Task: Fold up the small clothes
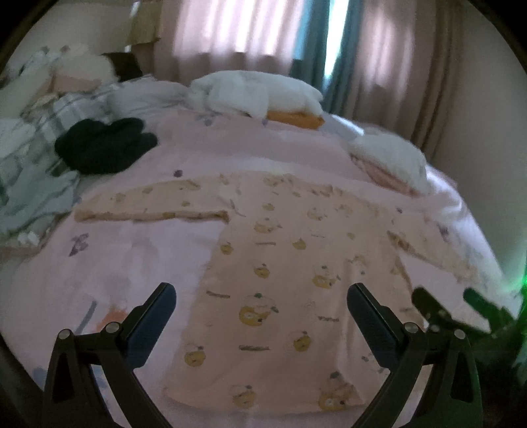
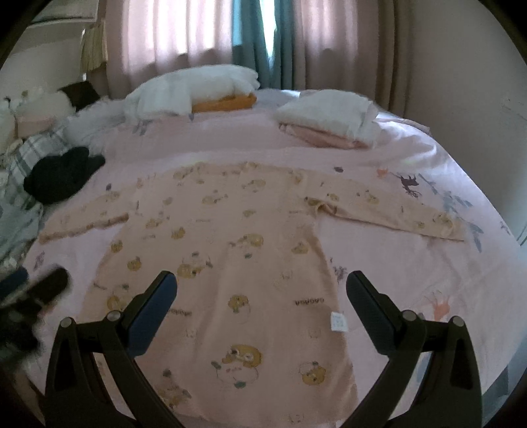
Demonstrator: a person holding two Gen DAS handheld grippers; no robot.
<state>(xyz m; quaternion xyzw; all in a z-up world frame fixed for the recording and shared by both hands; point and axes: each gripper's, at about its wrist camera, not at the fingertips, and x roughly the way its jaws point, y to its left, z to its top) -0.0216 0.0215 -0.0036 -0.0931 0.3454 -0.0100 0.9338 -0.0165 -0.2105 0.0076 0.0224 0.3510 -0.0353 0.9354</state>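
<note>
Nearest, the left gripper (image 1: 262, 299) and right gripper (image 2: 262, 288) both hang released above one pink bear-print top (image 2: 230, 263), spread flat with both sleeves out on the bed (image 2: 411, 263). Beyond lie one black garment (image 2: 59, 177) and two folded stacks (image 2: 326, 120).

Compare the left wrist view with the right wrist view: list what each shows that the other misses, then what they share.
Only the left wrist view: the right gripper at its right edge, blurred.

Only the right wrist view: a white care tag on the shirt, printed lettering, a dark deer print on the bedsheet, and the left gripper, blurred.

Both: the pink long-sleeved shirt spread flat with sleeves out, a black garment, folded white and orange piles, curtains, and open fingers holding nothing.
</note>
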